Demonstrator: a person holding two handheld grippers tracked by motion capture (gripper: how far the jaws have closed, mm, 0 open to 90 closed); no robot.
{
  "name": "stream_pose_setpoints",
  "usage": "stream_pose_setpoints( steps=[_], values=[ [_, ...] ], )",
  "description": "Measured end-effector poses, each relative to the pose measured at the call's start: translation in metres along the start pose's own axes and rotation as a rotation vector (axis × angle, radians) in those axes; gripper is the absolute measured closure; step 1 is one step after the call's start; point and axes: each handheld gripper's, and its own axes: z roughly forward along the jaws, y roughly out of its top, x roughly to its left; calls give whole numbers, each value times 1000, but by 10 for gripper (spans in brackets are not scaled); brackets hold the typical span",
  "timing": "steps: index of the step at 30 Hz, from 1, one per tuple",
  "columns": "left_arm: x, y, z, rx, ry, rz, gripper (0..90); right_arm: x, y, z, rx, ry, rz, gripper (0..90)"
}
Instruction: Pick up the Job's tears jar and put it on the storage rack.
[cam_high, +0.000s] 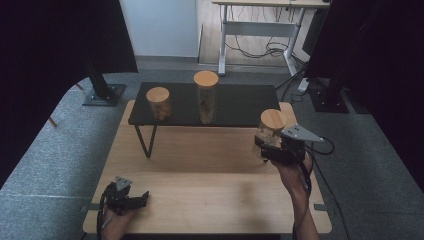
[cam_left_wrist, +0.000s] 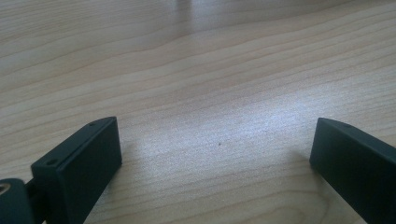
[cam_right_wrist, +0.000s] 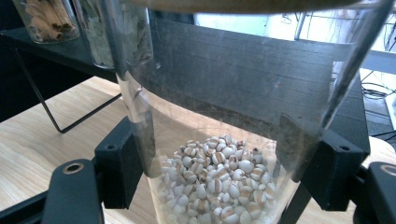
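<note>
**Jar of beans held beside the shelf's right end**

Grey carpet surrounds a pale wooden table (cam_high: 200, 180), with a low black shelf (cam_high: 240, 107) standing across its far half.

At the right gripper (cam_high: 272, 150), the two black jaws are clamped on a glass jar (cam_high: 271, 131) with a wooden lid; in the right gripper view the jaws press the jar's clear wall on both sides, and pale beans (cam_right_wrist: 215, 186) lie in its lower part. The jar appears to be off the tabletop, upright or nearly so, just in front of the shelf's right end, with its lid about level with the shelf top. Farther out on the shelf stand two more lidded jars: a tall jar (cam_high: 206, 97) near the middle and a short jar (cam_high: 159, 103) towards the left, well apart from the held one.

The left gripper (cam_high: 131, 201) rests low at the near left of the table, jaws wide apart with nothing between them, bare wood ahead of them in the left gripper view.

The work looks like setting this jar up with the others. The main risk is the smooth glass slipping in a two-sided pinch, since the beans weigh down the base. Raised too little, the jar's bottom could catch the shelf edge and tip. Set too near the end, it could topple off.
</note>
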Motion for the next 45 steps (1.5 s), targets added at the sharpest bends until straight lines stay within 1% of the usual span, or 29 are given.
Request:
stream_pose_setpoints(
  steps=[21,33,45],
  values=[
    [0,0,0,0,-1,0,18,0,23,9,8,14,-4,252],
    [0,0,0,0,-1,1,19,2,42,13,5,20,-16,252],
    [0,0,0,0,-1,1,19,1,59,19,1,22,-17,252]
  ],
)
